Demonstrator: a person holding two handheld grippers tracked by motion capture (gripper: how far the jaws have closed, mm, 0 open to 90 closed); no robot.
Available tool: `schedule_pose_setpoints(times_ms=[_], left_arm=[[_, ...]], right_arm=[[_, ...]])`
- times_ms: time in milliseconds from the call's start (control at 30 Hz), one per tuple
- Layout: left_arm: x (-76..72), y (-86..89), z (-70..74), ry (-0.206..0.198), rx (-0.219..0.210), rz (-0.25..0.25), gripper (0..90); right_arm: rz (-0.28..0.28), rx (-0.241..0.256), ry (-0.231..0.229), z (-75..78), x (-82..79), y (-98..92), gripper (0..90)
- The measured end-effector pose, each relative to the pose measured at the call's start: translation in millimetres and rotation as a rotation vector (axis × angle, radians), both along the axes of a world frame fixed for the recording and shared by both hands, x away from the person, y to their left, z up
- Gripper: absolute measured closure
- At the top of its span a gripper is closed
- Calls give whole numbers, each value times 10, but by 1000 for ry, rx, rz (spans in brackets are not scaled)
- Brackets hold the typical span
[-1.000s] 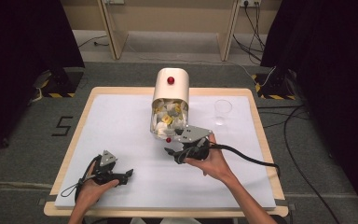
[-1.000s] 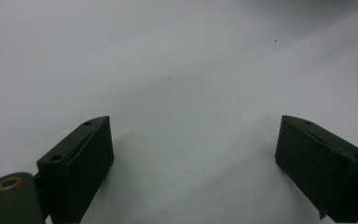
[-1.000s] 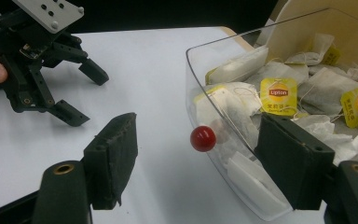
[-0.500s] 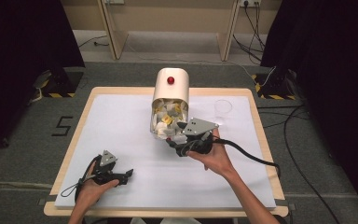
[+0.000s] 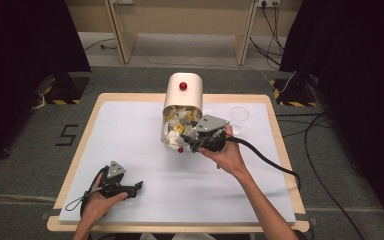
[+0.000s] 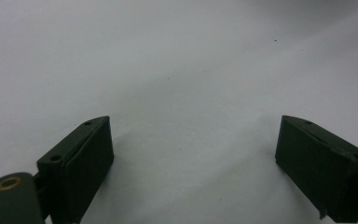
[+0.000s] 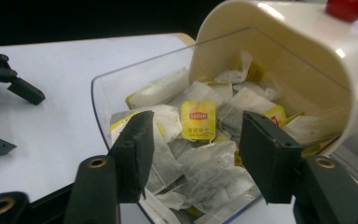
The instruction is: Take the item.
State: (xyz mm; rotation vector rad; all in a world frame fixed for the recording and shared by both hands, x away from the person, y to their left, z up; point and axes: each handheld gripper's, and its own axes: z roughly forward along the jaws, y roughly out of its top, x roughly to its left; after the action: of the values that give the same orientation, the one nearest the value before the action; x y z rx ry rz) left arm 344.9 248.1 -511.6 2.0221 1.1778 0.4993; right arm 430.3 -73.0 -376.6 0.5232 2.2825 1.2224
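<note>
Tea bags [image 7: 200, 140], white with yellow tags, fill the clear front tray of a cream dispenser [image 5: 182, 95] lying near the far edge of the tabletop [image 5: 130, 130], its long axis running from far edge to near edge, mouth toward the person. The right gripper [image 7: 193, 154] reaches into that mouth, jaws apart around the bags. The left gripper [image 5: 130, 189] rests near the near-left corner, jaws wide apart.
</note>
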Motion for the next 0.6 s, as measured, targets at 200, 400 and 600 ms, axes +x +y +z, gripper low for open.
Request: schedule_pose_setpoints(times_ms=[200,400,600], left_arm=[[0,1,0,0,0,0,103],[0,0,0,0,0,0,103],[0,0,0,0,0,0,103]], right_arm=[[-20,-46,28,-69,117,41,567],[-45,-49,62,-60,201,26,630],[-38,-78,59,-82,206,33,778]])
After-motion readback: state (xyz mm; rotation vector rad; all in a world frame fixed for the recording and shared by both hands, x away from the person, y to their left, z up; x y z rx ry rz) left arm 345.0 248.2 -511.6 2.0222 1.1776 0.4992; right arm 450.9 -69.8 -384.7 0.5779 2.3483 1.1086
